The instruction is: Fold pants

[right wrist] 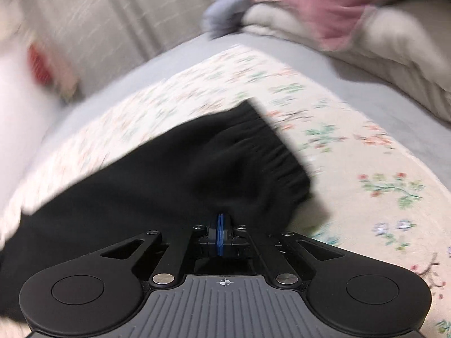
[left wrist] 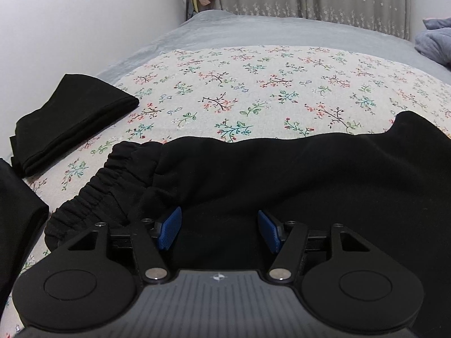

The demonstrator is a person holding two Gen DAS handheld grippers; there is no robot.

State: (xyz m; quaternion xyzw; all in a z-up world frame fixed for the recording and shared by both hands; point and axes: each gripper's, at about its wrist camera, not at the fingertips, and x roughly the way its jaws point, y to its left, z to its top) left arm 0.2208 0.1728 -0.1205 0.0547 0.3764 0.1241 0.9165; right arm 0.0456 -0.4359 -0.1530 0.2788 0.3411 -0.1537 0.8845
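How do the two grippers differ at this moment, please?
The left gripper is open, its blue fingers wide apart over the black pants; the right gripper is shut, with pants fabric bunched at its tips. The left view is sharp, the right blurred. Both have blue pads.

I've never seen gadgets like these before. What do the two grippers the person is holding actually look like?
The two match. The left gripper has blue ribbed pads on black angular linkage arms with silver pivot bolts, two round black discs at the sides, and a grey ridged body with a small crosshair mark. The right gripper is built the same. No sleeves or cables show.
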